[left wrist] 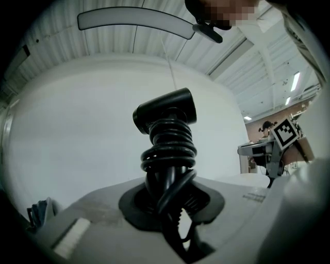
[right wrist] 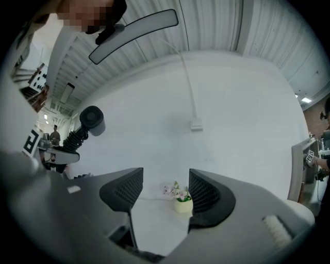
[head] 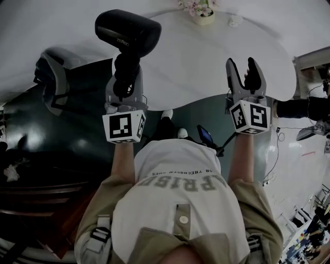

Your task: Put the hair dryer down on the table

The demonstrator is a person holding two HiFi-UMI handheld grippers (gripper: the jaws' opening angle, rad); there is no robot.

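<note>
A black hair dryer (head: 128, 32) stands upright in my left gripper (head: 125, 85), its barrel over the left part of the white table (head: 201, 67). The left jaws are shut on its handle, which has the black cord coiled round it (left wrist: 169, 149). The dryer's head (left wrist: 166, 111) rises above the jaws in the left gripper view. My right gripper (head: 246, 77) is held above the table's near right edge, open with nothing between its fingers (right wrist: 161, 193). From the right gripper view the hair dryer (right wrist: 90, 121) shows at the left.
A small cream pot of flowers (head: 201, 11) stands at the table's far edge, also seen as the flower pot (right wrist: 182, 202) between the right jaws. A small white object (head: 235, 20) lies near it. A grey chair (head: 51, 77) stands left of the table. A white wall rises behind.
</note>
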